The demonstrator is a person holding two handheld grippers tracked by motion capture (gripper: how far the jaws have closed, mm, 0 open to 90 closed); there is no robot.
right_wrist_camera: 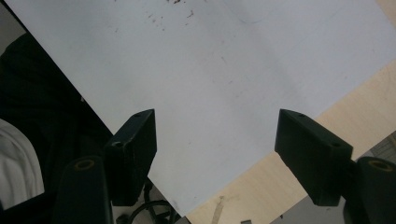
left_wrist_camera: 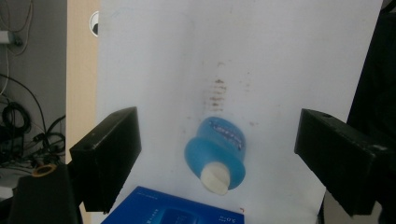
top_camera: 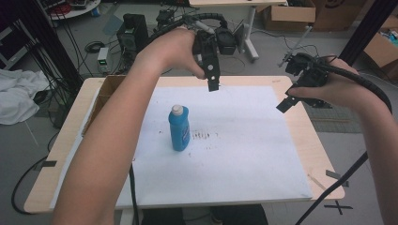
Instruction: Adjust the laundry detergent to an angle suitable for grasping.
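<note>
Your left claw [top_camera: 213, 86] hovers above blue bottle [top_camera: 179, 127], jaws wide, empty. Bottle upright on white sheet [top_camera: 244, 150], counter [top_camera: 70, 140] centre-left; label print too blurred to read. Right claw [top_camera: 286, 104] open, empty.

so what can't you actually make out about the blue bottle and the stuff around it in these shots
- Blue plastic bottle with white cap: its label print is too small in the high view and blurred in the left gripper view.
- Dark blue flat printed item: cut off by the bottom edge of the left gripper view, so what it is stays unclear.
- Brown cardboard box: mostly hidden behind the person's left forearm in the high view; contents unseen.
</note>
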